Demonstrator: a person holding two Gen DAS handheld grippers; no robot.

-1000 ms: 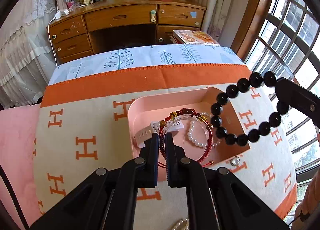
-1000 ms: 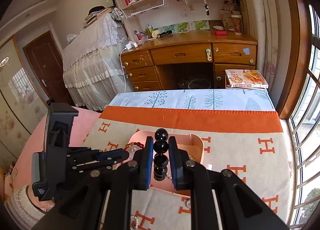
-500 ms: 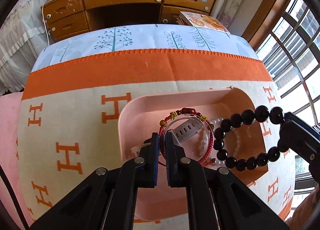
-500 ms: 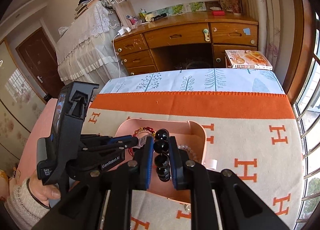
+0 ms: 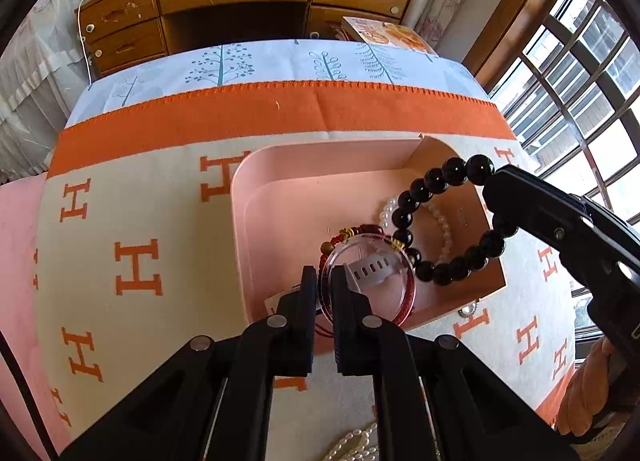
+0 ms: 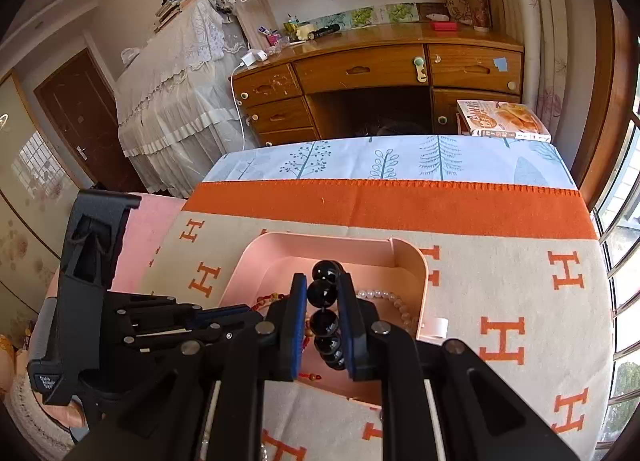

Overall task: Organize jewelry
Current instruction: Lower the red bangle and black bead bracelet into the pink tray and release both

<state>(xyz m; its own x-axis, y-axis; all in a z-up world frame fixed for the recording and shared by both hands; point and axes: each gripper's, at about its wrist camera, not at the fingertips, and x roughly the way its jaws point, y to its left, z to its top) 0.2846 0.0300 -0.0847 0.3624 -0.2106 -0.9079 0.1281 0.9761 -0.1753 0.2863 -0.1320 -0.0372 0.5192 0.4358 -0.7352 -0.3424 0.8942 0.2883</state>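
Our left gripper pinches the rigid, slippery clear pink bangle by its near rim, while our right gripper clamps the heavy, floppy black bead bracelet.

I have lowered both grippers toward the pink tray. The left gripper tilted further downward, so the clear bangle now hangs inside the tray. The right gripper brought the black bead bracelet down from above the blanket to over the pearl strand.
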